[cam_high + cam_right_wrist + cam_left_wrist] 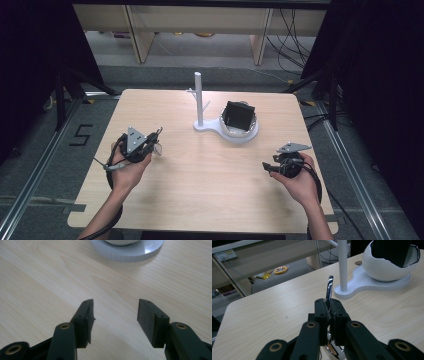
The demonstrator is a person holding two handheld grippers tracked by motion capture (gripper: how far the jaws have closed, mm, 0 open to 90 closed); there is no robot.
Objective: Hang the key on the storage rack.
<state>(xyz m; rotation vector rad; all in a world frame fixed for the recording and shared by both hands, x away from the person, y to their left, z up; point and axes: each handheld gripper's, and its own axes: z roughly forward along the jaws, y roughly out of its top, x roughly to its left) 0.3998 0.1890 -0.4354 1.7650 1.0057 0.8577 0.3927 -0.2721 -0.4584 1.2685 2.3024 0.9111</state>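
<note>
The high view looks forward and down from the near side over the whole table, floor and shelving beyond. The left gripper view sits low over the left side, facing far-right toward the white stand. The right gripper view hangs close above the wood, apparently facing the same stand, which the high view shares.
</note>
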